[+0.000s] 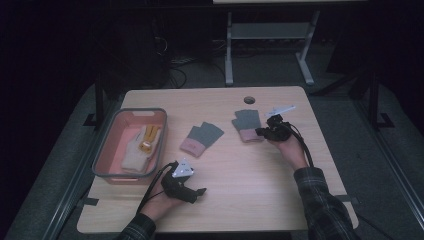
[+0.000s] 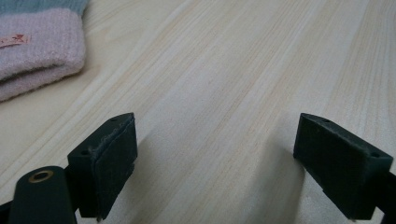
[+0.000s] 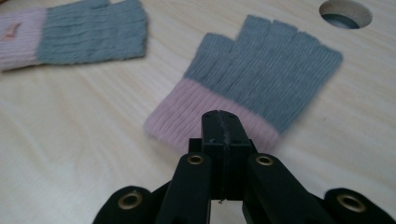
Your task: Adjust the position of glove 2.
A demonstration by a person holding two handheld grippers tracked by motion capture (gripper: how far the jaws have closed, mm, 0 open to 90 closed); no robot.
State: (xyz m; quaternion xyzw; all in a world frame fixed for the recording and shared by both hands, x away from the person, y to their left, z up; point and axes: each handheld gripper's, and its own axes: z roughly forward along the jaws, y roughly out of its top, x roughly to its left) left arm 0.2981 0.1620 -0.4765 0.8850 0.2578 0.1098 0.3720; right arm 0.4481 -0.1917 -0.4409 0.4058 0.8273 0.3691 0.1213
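My right gripper (image 3: 222,122) has its jaws pressed together, empty, just short of the near grey-and-pink glove's (image 3: 261,79) cuff on the table (image 1: 240,175). My left gripper (image 2: 215,158) rests wide open over bare wood.

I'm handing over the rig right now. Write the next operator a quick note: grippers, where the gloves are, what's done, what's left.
Right gripper: jaws shut at the pink cuff of the right-hand glove; whether fabric is pinched cannot be told.
Left gripper: open, holding nothing, over bare table near the front edge.
Second grey-and-pink glove: flat mid-table, untouched.
Pink bin, left side: holds a cream-and-yellow glove pair.
Probably left: both grey-and-pink gloves into the bin, judging by what is in it.
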